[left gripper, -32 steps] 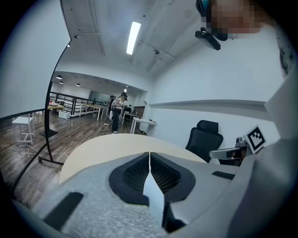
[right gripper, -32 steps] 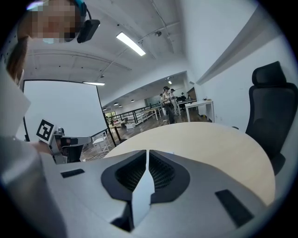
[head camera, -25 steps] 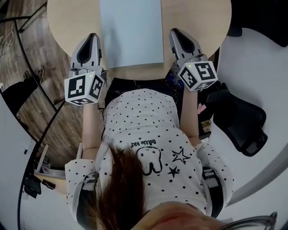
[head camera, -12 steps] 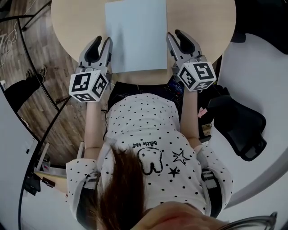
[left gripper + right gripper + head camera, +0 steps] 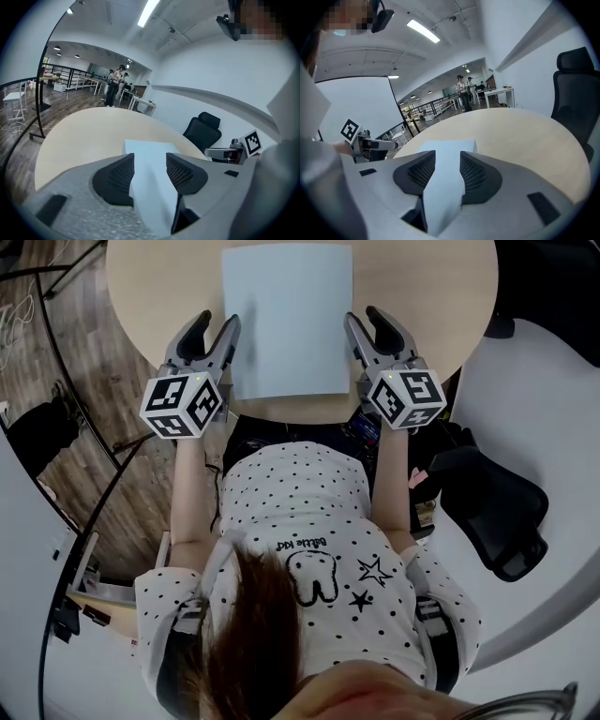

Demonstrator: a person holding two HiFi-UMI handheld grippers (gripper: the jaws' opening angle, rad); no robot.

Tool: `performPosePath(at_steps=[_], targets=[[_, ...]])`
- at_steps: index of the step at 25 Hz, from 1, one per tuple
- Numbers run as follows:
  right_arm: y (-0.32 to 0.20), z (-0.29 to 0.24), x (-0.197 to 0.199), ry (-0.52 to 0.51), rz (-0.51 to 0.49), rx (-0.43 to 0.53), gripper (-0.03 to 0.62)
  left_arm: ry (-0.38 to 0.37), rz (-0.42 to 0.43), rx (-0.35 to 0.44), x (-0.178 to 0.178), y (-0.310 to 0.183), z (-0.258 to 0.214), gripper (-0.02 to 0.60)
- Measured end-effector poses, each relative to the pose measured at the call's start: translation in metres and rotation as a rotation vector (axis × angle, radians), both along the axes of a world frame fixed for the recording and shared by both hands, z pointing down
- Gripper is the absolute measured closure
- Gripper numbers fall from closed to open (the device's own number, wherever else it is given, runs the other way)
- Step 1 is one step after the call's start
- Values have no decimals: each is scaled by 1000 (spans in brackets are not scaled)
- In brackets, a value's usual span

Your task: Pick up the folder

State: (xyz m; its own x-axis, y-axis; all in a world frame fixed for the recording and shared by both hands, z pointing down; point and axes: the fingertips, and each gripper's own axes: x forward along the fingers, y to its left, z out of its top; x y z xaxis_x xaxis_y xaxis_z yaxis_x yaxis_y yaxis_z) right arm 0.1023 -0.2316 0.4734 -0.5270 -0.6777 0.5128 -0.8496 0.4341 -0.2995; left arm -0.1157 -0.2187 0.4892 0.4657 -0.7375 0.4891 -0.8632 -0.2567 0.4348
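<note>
Flanking the folder (image 5: 286, 320) on the worktop (image 5: 150, 287), my left tool (image 5: 216, 324) and right tool (image 5: 365, 319) have just been opening; its long edges run ahead inside each gap, ungripped.

Counter (image 5: 141, 287): far side cut off by the head view's top edge.
Folder (image 5: 149, 157): near end hidden behind the jaws in both gripper views.
Chair (image 5: 576, 89): cut off by the right gripper view's right edge.
People (image 5: 115, 86): far off in the hall, too small to tell apart.
</note>
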Motion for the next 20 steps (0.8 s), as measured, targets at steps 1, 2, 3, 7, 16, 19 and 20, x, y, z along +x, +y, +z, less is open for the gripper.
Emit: performPosePath(at_steps=[1,2,3,7,16,19,20], targets=[[-1,4,1,0,3,-9,425,9,5,-8,2,-2,3,357],[-2,7,2,-2,6,-18,424,17,10,-15,3,-3,7,357],[-3,10,3,-4,8,-26,421,21,15,-23,5,-4,11,354],[-3,22,6,-4,12,-55,418,17,18,-61,7,-5,26,351],[-6,38,7,-30,27,-108,418,12,28,-135,8,-7,53,345],[-6,46,8,-32,37,-124,413,53,17,-172,9,-8,63,341],[-6,49,8,-31,38,-130,411,60,17,-181,9,-8,66,341]])
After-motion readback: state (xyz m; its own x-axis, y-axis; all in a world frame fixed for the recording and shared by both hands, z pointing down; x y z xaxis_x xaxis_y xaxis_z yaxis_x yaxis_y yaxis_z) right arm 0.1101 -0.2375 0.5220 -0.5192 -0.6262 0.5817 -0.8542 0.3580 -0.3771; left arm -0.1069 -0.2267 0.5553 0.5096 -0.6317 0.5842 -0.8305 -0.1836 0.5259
